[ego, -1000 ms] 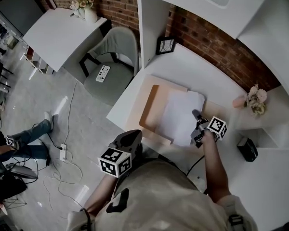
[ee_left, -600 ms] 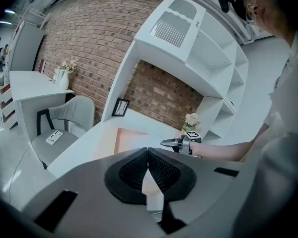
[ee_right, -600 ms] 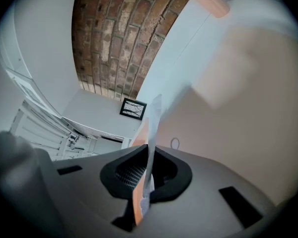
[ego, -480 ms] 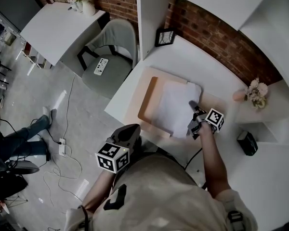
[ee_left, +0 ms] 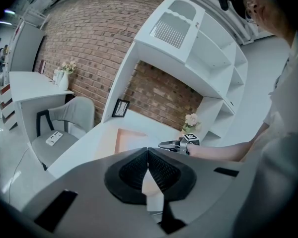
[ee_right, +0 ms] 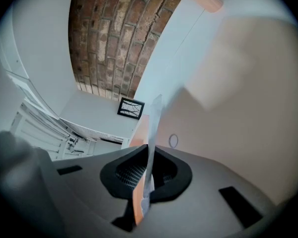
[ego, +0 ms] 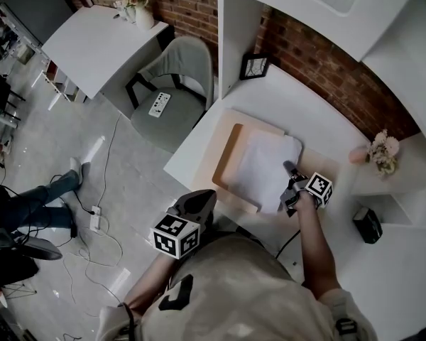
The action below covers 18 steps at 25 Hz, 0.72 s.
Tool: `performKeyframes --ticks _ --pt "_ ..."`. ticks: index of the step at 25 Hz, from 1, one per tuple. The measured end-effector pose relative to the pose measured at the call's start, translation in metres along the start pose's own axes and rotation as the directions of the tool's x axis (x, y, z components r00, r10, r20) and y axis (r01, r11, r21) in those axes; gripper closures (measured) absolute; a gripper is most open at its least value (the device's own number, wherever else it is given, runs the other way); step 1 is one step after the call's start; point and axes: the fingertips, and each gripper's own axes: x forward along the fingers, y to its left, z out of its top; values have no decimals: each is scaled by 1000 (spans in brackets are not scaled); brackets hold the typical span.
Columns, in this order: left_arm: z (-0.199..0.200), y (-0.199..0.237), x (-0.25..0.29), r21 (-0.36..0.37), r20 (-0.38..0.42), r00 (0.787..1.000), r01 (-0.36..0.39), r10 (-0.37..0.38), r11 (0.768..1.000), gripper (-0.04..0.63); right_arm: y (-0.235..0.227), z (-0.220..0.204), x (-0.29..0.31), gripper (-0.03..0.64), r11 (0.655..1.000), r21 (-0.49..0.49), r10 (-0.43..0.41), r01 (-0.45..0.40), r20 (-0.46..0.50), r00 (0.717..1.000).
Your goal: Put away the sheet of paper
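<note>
Little has changed over the last second beyond the head camera's drift: the right gripper (ego: pixel 288 172) sits at the same near-right corner of the sheet of paper (ego: pixel 264 166), and the left gripper (ego: pixel 201 200) remains off the desk's near edge.

From the head view, the sheet lies on an open peach folder (ego: pixel 228 163) on the white desk (ego: pixel 319 123). Bare desk runs back to the picture frame (ego: pixel 254 66). The shelf upright (ego: pixel 236 38) and the flowers (ego: pixel 383 152) close the far sides.

Along the left gripper (ee_left: pixel 148 168), its jaws meet with nothing between them. The folder (ee_left: pixel 126 135) and the right gripper (ee_left: pixel 175 145) lie beyond.

Along the right gripper (ee_right: pixel 148 175), the jaws are clamped on the sheet (ee_right: pixel 152 125), seen edge-on. An orange edge lies against it, and I cannot tell whether that is pinched too.

A one-corner hold probably risks creasing, tearing or slipping, and the sagging far edge could catch on the folder's rim.
</note>
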Motion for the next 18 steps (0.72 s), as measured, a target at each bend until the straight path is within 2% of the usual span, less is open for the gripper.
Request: performKeyframes --ticks 7,18 --pt "2 3 -2 14 5 1000 2 -2 1000 578 2 -4 8 589 1000 -19 4 -4 -8 1000" --pt "3 15 -9 -6 8 1000 7 -7 1000 578 8 -15 17 589 999 -28 -17 17 -16 1000"
